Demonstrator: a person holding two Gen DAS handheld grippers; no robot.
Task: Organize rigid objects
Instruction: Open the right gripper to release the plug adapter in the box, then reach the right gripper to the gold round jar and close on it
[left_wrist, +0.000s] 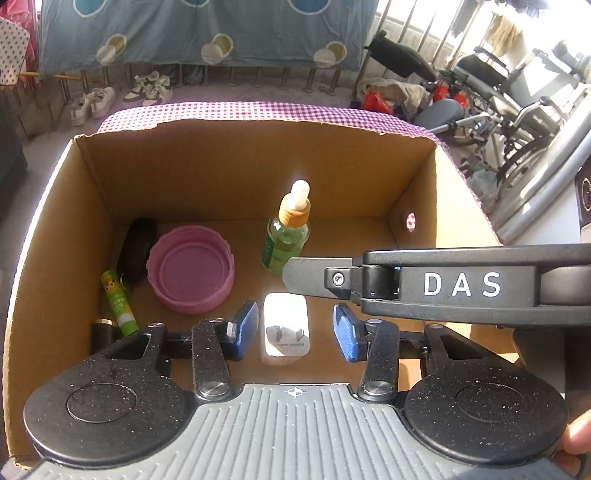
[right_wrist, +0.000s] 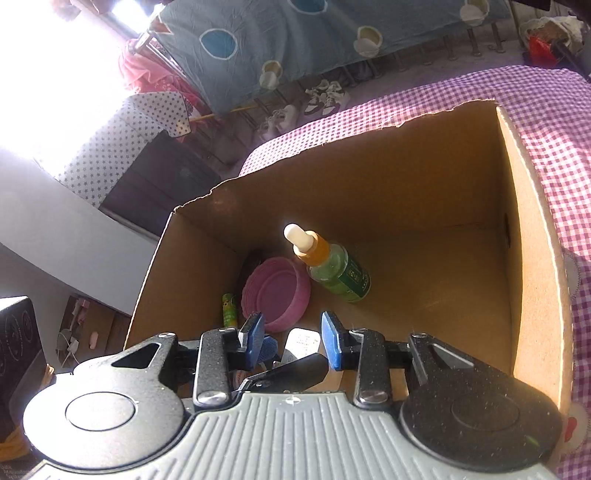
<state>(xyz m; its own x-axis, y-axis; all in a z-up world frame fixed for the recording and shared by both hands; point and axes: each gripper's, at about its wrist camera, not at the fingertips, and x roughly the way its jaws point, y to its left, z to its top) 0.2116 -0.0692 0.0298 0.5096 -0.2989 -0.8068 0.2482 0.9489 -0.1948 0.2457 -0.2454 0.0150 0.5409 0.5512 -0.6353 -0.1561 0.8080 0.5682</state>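
Observation:
A cardboard box (left_wrist: 258, 162) holds a green dropper bottle (left_wrist: 286, 230) standing upright, a pink lid (left_wrist: 192, 269), a green tube (left_wrist: 118, 302), a dark object (left_wrist: 136, 247) and a white charger (left_wrist: 284, 328). My left gripper (left_wrist: 293, 328) is open over the box, its blue pads either side of the charger without touching it. My right gripper (right_wrist: 291, 338) is open and empty above the box's near edge; the bottle (right_wrist: 334, 267) and pink lid (right_wrist: 277, 291) lie ahead. The right gripper's body, marked DAS (left_wrist: 461, 284), crosses the left view.
The box sits on a purple checked cloth (right_wrist: 546, 110). A small dark cylinder (left_wrist: 103, 332) stands in the box's near left corner. Shoes (left_wrist: 147, 88), a blue curtain (left_wrist: 207, 29) and wheelchairs (left_wrist: 509, 110) lie beyond the table.

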